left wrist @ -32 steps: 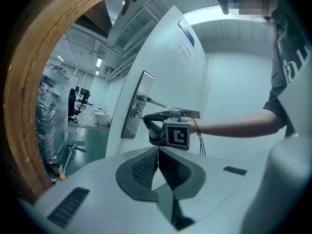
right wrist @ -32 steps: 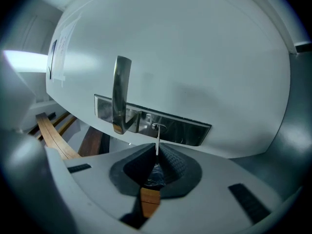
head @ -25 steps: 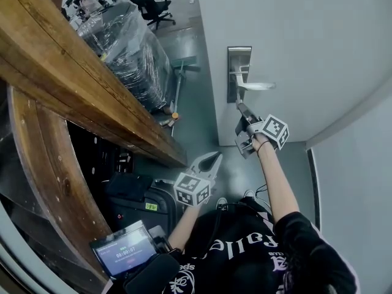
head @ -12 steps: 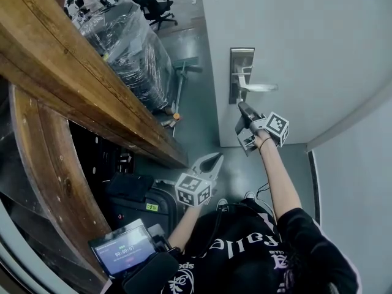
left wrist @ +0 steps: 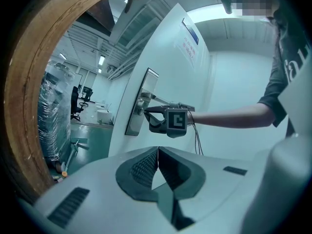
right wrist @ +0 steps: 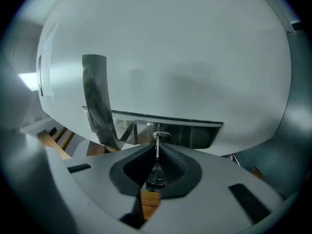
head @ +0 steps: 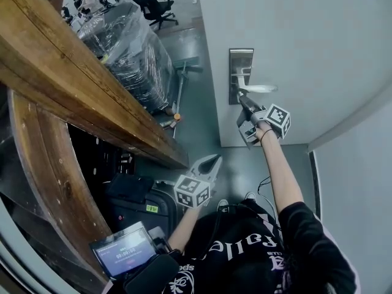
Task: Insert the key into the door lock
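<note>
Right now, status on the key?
Right gripper shut on key. Left gripper shut, empty. Key tip at lock cylinder, depth unclear. Nothing blocking.

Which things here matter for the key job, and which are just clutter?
Job:
key
right gripper
lock
handle

Clutter:
wrapped pallet
chair
beam
tablet
left gripper, shut and empty

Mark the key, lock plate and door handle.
key [right wrist: 157, 147]: right gripper view, middle of the blade.
lock plate [head: 241, 63]: head view, bare upper part.
door handle [head: 260, 89]: head view, middle of the lever.
</note>
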Tool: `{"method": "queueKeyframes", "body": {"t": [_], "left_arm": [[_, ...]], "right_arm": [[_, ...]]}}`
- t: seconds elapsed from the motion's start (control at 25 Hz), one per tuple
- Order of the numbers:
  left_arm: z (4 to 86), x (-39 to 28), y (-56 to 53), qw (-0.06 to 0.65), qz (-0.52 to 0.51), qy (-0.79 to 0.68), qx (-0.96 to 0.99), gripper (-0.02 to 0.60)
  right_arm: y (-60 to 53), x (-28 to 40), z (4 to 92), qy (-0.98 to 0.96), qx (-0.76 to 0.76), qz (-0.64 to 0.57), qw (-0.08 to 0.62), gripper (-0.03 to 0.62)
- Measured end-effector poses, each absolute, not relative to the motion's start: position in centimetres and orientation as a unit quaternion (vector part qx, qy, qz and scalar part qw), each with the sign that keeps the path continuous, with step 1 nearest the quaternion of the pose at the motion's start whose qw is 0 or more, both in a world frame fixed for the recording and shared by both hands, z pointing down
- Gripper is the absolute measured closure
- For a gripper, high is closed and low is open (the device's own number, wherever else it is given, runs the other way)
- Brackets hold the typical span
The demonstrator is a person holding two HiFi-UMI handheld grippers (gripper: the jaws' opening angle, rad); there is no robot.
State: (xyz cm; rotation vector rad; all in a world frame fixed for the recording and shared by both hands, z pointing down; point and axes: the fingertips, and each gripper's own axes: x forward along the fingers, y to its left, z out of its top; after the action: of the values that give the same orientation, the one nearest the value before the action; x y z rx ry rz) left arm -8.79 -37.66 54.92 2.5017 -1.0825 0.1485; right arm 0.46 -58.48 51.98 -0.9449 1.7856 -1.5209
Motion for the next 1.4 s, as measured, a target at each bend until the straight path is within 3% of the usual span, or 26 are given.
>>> {"method": "queueKeyframes", "body": {"t": [0.2, 0.48, 0.76, 1.12, 1.4], "left_arm": [[54.9, -8.4, -38.1, 0.203, 0.054, -0.387, 0.898, 0.577], [54.6, -8.0, -37.6, 0.203, 0.052, -0.379, 0.901, 0.577], [54.9, -7.7, -36.4, 0.208, 0.047, -0.365, 0.906, 0.577], [55.8, -6.1, -32.5, 0.236, 0.042, -0.345, 0.907, 0.577], [54.3, -4.3, -29.1, 0.224, 0.03, -0.36, 0.905, 0.577]], "right_arm": [[-59.0, 0.4, 51.9, 0.682, -0.388, -0.549, 0.288, 0.557], [-56.4, 1.0, 51.2, 0.736, -0.431, -0.482, 0.201, 0.557], [-49.8, 0.5, 49.7, 0.767, -0.41, -0.452, 0.2, 0.557], [-39.1, -0.4, 51.2, 0.807, -0.434, -0.39, 0.091, 0.557], [-31.0, 1.2, 53.5, 0.811, -0.422, -0.402, 0.049, 0.557]]}}
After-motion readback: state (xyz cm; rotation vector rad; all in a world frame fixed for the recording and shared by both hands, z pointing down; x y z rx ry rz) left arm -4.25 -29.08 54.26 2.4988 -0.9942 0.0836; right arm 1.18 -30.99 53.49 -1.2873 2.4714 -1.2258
